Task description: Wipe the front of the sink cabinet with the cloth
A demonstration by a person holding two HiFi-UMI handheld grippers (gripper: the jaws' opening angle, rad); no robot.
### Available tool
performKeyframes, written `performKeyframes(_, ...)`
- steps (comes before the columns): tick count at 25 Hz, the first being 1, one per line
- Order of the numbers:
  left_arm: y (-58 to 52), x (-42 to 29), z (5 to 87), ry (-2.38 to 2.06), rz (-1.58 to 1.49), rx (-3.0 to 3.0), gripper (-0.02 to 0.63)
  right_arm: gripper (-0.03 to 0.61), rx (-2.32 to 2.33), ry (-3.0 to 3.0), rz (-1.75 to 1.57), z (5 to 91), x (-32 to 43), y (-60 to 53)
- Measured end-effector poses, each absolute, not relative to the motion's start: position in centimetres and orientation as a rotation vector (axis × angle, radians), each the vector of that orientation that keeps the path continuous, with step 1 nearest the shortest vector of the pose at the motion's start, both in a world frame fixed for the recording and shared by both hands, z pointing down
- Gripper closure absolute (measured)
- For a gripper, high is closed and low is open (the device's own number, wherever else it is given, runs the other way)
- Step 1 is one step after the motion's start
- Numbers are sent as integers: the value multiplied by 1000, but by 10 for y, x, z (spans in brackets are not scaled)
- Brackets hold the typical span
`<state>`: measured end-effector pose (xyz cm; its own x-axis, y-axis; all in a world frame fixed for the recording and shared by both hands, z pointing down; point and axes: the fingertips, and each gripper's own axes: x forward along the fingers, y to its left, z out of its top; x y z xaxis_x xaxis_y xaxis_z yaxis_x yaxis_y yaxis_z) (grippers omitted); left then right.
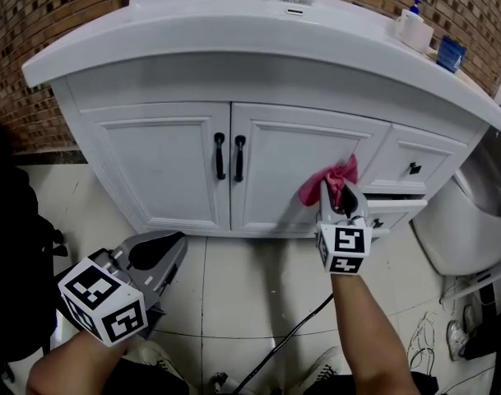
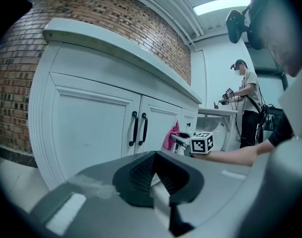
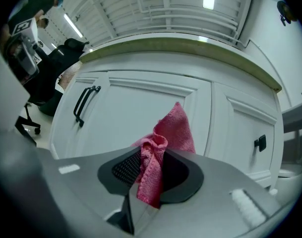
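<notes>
In right gripper (image 3: 150, 175), pink cloth (image 3: 173, 130)

Pink on white, black trim
My cloth (image 1: 331, 181) is pink, the sink cabinet (image 1: 164, 167) white with black door handles (image 1: 220, 156); far brick wall (image 1: 28, 23) brown, far-right cup (image 1: 451, 53) blue.

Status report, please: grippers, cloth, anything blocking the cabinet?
Right gripper shut on pink cloth, at right cabinet door. Left gripper shut, empty, held low. No obstruction seen.
</notes>
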<state>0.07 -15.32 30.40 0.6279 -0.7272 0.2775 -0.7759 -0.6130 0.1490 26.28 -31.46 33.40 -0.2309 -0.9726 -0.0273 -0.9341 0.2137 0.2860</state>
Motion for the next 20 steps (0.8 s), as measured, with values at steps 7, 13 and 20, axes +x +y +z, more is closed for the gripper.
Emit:
performKeyframes(7, -157, 2, 308, -1218, 289, 2593, 607, 471, 1809, -2307, -278, 382, 262, -315)
performKeyframes(13, -162, 0, 312, -1219, 298, 2580, 607, 471, 1752, -2286, -253, 420, 262, -316)
performKeyframes(20, -168, -4, 317, -1224, 311, 2567, 607, 472, 1733, -2274, -197, 449, 261, -316)
